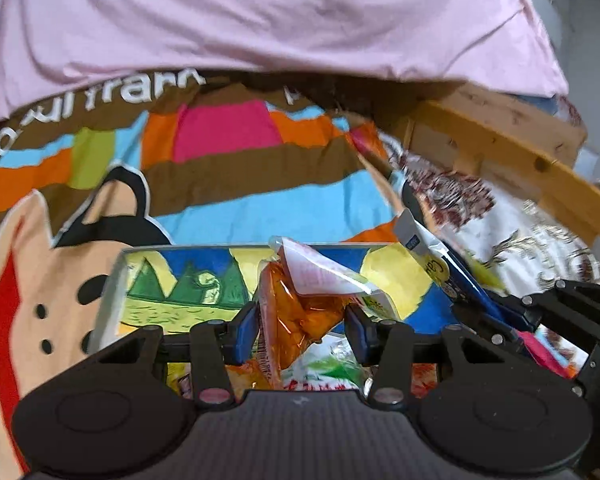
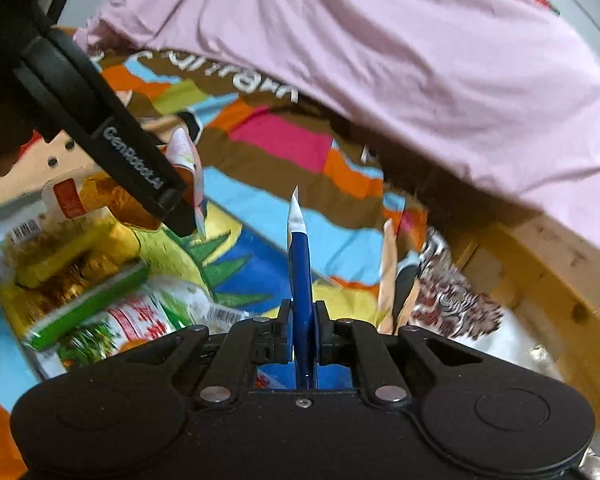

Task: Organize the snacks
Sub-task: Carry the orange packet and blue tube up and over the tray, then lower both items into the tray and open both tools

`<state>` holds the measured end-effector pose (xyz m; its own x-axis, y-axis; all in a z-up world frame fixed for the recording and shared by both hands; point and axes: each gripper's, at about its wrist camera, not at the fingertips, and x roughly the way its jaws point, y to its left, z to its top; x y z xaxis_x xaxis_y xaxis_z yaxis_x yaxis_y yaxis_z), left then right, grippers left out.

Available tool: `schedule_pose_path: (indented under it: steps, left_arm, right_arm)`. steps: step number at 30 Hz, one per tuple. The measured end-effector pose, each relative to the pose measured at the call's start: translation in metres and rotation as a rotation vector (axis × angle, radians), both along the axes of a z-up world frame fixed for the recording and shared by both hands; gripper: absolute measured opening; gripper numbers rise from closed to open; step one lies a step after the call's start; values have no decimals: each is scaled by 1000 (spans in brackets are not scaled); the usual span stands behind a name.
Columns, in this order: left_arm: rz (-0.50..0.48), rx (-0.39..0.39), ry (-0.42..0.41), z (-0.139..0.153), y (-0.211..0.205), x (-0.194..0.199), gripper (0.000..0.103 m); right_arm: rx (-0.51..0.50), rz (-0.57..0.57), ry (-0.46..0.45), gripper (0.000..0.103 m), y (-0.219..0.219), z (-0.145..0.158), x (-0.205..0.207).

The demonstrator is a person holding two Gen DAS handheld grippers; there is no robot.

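Your left gripper [image 1: 302, 330] jaws clamp a crinkly orange cellophane snack bag [image 1: 300, 316]; your right gripper [image 2: 302, 330] jaws pinch a flat blue foil packet [image 2: 300, 264] edge-on, both above the painted tray [image 1: 112, 292].

White lettering runs along a brown band of the colourful bedspread [image 1: 236, 184], just under the pink sheet: "frank" can be made out in the left wrist view, the letters before it too warped to read. In the right wrist view the same lettering appears upside down. The side of the left gripper [image 2: 184, 208] bears the white brand mark "GenRobot.AI". The blue-and-white snack packet [image 1: 432, 256] shows yellow letters starting "Ca", the rest hidden. A green-and-white snack bag [image 2: 140, 320] carries red characters and a barcode, both too blurred to read
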<state>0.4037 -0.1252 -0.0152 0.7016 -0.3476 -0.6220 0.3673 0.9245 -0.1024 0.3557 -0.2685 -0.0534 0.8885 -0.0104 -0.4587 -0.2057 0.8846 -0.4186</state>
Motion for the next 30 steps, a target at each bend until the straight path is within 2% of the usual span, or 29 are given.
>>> schedule_pose_path:
  steps: [4, 8, 21, 30]
  left_arm:
    - [2, 22, 59, -21, -11, 20, 51]
    - [2, 43, 77, -31, -19, 29, 51]
    - [3, 75, 118, -40, -31, 38, 51]
    - [17, 68, 148, -44, -32, 40, 52]
  right_arm:
    - [5, 3, 35, 9, -1, -12, 12]
    - [-6, 11, 58, 9, 2, -20, 16]
    - [2, -3, 108, 10, 0, -31, 21]
    - [88, -36, 132, 12, -13, -29, 24]
